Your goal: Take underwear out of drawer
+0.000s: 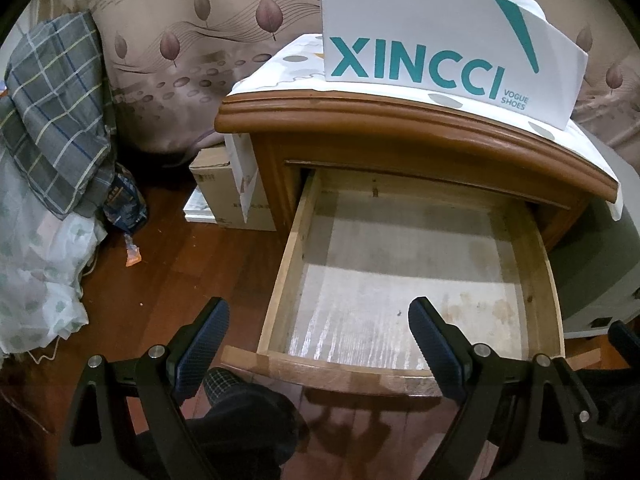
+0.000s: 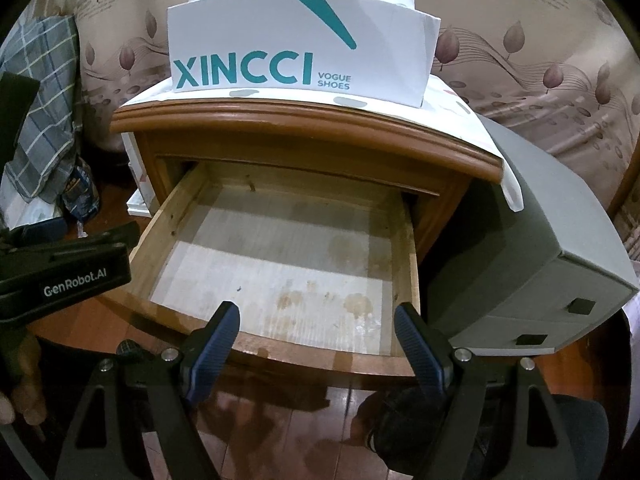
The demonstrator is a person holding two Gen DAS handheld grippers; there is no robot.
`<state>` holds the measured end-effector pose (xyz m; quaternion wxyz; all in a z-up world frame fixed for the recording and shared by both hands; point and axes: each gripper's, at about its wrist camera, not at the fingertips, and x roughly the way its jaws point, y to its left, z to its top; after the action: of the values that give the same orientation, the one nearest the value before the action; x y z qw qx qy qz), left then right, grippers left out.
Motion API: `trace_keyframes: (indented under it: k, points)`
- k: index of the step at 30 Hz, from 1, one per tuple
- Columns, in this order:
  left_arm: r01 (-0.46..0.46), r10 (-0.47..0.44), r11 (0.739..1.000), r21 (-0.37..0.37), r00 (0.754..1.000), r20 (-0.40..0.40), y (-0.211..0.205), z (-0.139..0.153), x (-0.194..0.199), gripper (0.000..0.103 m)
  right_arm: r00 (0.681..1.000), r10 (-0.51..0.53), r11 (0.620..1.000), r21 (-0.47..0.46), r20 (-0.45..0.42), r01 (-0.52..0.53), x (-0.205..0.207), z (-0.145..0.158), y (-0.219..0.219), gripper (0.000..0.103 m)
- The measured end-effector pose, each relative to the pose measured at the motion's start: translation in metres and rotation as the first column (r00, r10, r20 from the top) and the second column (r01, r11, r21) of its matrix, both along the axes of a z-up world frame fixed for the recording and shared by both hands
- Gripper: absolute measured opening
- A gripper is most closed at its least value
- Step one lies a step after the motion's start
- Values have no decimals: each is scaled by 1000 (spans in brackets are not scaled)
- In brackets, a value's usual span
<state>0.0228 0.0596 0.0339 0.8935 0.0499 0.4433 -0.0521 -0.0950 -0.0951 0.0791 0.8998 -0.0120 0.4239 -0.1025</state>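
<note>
Both our fingers gape empty over a bare drawer; dark cloth below risks being missed.

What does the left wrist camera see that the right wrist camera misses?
Only the left wrist view shows cardboard boxes on the floor beside the nightstand and an orange scrap. Only the right wrist view shows the whole grey box at the nightstand's right and the left gripper's body seen from the side. Both show the open drawer, with no underwear in it, the white shoe box on top, the plaid cloth, and each camera's own open gripper: left gripper, right gripper.
</note>
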Motion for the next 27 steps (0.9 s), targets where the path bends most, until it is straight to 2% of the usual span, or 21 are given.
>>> trace_keyframes:
  k: [20, 27]
  points:
    - [9, -9, 1000, 17, 1000, 5, -5, 0, 1, 90, 1000, 2, 1000, 1, -6, -2, 1, -2, 0, 82]
    - [2, -2, 1000, -12, 1000, 7, -2, 1, 0, 90, 1000, 2, 1000, 4, -9, -2, 2, -3, -1, 82]
